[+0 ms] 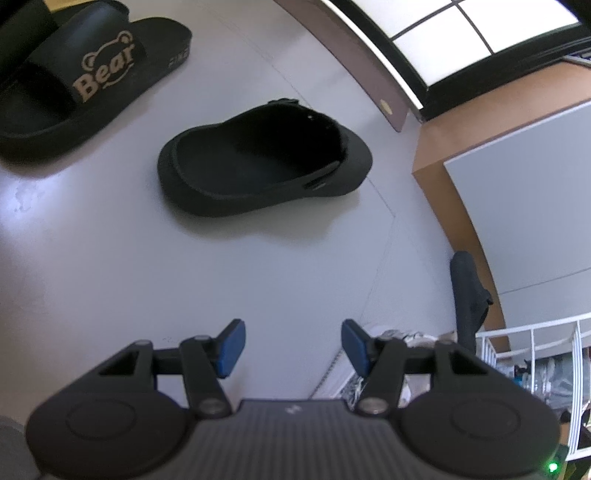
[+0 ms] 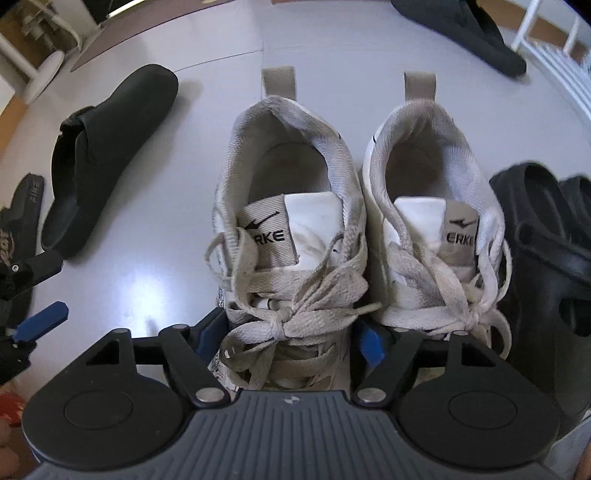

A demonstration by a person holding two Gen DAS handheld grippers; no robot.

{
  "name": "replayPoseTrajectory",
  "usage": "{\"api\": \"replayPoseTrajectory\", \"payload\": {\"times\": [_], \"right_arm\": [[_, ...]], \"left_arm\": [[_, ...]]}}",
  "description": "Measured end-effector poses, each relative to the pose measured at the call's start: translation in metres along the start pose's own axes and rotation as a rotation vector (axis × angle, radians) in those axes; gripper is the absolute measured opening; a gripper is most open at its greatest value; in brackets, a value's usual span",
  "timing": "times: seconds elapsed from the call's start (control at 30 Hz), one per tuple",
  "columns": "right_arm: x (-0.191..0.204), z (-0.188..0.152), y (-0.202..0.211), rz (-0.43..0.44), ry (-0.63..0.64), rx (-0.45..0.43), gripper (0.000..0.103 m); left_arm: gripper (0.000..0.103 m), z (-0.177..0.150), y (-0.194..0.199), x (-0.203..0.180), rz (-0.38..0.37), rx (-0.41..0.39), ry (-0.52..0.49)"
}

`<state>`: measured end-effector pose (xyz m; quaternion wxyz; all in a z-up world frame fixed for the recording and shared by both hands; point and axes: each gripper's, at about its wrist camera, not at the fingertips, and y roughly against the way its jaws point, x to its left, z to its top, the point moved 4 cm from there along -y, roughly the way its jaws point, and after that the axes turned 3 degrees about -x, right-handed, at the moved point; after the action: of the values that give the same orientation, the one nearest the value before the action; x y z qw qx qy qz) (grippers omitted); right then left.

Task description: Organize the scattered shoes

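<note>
White ERKE sneaker (image 2: pixel 288 236) on floor (image 2: pixel 147 266), straddled at laces by spread right gripper (image 2: pixel 291 338), heel pointing away; mate (image 2: pixel 436 229) touching alongside. Left gripper (image 1: pixel 291 347) spread, empty.

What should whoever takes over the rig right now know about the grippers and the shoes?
Left gripper: open, empty, over bare floor, facing a black clog and the Bear slide.
Right gripper: jaws straddle the left white sneaker; the pads look clear of it, so treat it as open.
Done: that sneaker stands side by side with the right white sneaker, heels the same way.
Left: the black clog sits apart from a second black clog, which is beside the right sneaker. The Bear slide and a dark slipper are not yet lined up.
</note>
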<state>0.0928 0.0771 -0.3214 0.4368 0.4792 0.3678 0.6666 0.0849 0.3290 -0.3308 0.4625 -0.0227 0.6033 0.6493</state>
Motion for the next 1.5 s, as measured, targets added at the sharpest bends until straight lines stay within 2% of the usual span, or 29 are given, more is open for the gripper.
{"api": "replayPoseTrajectory", "payload": {"times": [0.23, 0.4, 0.47, 0.63, 0.73, 0.83, 0.9, 0.97, 1.17, 1.27, 1.5], "right_arm": [[-0.014, -0.001, 0.041, 0.065, 0.029, 0.053, 0.079], [-0.039, 0.007, 0.091, 0.042, 0.051, 0.011, 0.079], [-0.041, 0.017, 0.097, 0.037, 0.048, -0.007, 0.079], [-0.064, 0.035, 0.154, 0.024, 0.031, -0.067, 0.079], [-0.087, 0.037, 0.194, 0.011, 0.04, -0.07, 0.08], [-0.101, 0.037, 0.213, 0.004, 0.054, -0.059, 0.08], [-0.114, 0.035, 0.223, -0.003, 0.044, -0.061, 0.08], [-0.121, 0.035, 0.223, 0.012, 0.026, -0.071, 0.082], [-0.136, 0.029, 0.201, 0.039, -0.007, -0.057, 0.082], [-0.145, 0.027, 0.196, 0.016, 0.007, -0.043, 0.082], [-0.162, 0.027, 0.187, 0.012, -0.004, -0.024, 0.082]], "left_arm": [[0.06, -0.007, -0.006, -0.019, -0.026, 0.006, -0.029], [0.06, -0.013, -0.007, -0.03, -0.032, 0.002, -0.048], [0.06, -0.015, -0.008, -0.035, -0.032, 0.003, -0.058], [0.062, -0.019, -0.01, -0.046, -0.017, -0.007, -0.085], [0.062, -0.02, -0.009, -0.049, -0.005, -0.011, -0.098], [0.062, -0.018, -0.008, -0.051, 0.016, -0.021, -0.109], [0.072, -0.016, -0.007, -0.052, 0.037, -0.033, -0.112], [0.077, -0.015, -0.007, -0.056, 0.047, -0.04, -0.132], [0.08, -0.003, -0.013, -0.066, 0.069, -0.048, -0.173], [0.084, 0.007, -0.016, -0.07, 0.082, -0.067, -0.189], [0.086, 0.033, -0.031, -0.074, 0.13, -0.111, -0.237]]}}
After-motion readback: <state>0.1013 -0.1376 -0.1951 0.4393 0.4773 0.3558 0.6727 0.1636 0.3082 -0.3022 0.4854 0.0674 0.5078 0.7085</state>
